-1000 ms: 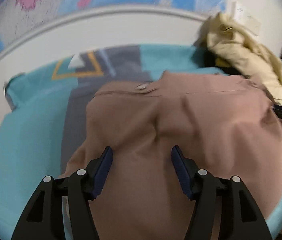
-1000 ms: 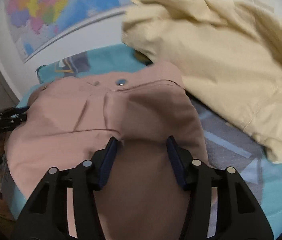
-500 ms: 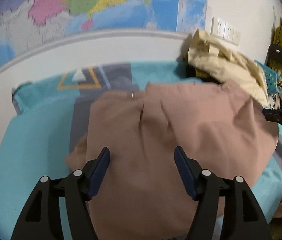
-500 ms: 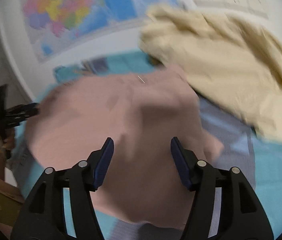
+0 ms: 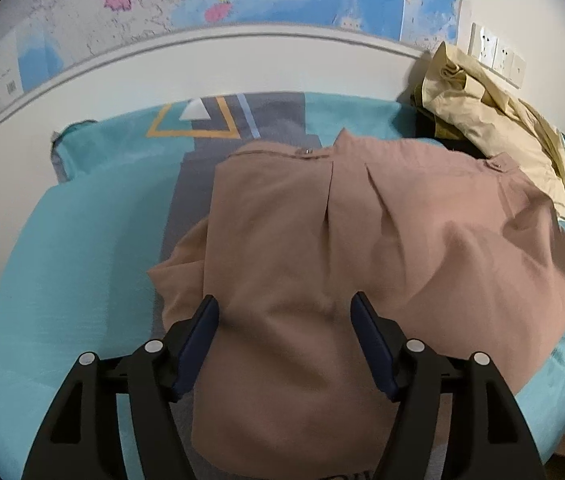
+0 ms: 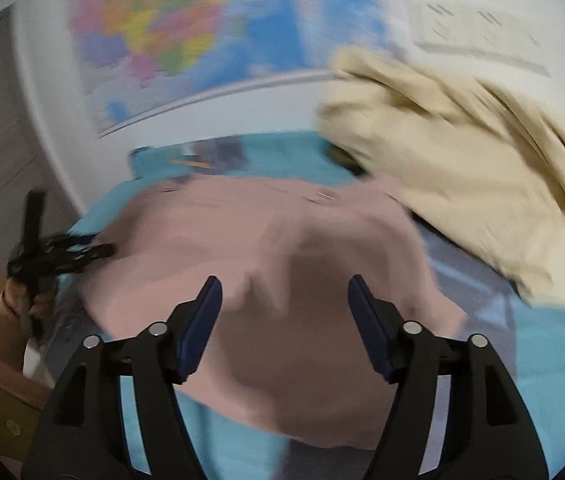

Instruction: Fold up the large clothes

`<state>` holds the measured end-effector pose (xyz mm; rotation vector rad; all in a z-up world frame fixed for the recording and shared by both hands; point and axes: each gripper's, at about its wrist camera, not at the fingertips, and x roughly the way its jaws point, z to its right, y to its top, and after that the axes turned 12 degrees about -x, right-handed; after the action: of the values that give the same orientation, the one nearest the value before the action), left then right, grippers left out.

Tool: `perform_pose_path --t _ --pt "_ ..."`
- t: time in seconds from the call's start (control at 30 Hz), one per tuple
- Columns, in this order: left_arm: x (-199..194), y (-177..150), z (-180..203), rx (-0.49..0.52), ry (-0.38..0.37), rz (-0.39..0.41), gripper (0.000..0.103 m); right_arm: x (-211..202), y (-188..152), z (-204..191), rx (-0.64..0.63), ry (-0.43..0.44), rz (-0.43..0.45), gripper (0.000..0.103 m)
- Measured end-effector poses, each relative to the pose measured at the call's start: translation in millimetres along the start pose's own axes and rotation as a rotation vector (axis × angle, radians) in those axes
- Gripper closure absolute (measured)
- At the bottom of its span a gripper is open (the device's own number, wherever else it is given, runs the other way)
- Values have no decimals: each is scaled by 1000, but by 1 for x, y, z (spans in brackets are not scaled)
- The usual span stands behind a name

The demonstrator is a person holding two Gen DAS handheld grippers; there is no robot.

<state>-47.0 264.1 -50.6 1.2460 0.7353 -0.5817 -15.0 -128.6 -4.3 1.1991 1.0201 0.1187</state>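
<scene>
Lying below both opening jaws, unpinched: pink garment [image 5: 362, 248]

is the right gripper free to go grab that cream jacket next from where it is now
Probably yes. The right gripper holds nothing, its jaws opening above the pink garment. The cream jacket lies heaped just beyond to the right, on top of everything, with nothing between. The view is blurred, so details stay uncertain.
</scene>
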Motion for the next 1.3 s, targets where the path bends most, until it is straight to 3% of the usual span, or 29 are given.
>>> perform_pose_path --t 0.23,0.47,0.6,0.83,1.0,1.1,1.3 --pt "-13 -8 12 18 16 22 34 39 14 -78 -233 165 -58 34" --pt "-18 -16 17 7 10 23 28 99 -3 -87 -269 164 -226 32" --pt "-23 -20 14 -7 5 25 27 96 3 -81 -237 162 -209 31" --pt "-30 -23 10 -35 4 31 25 80 23 -115 -351 217 -135 28" --pt "-35 -28 5 -66 -6 34 25 97 20 -137 -411 237 -164 28" --pt "-37 -31 0 -76 -6 35 25 115 9 -142 -454 195 -212 26" --pt "-37 -34 -2 -82 7 23 25 110 8 -128 -381 206 -199 26"
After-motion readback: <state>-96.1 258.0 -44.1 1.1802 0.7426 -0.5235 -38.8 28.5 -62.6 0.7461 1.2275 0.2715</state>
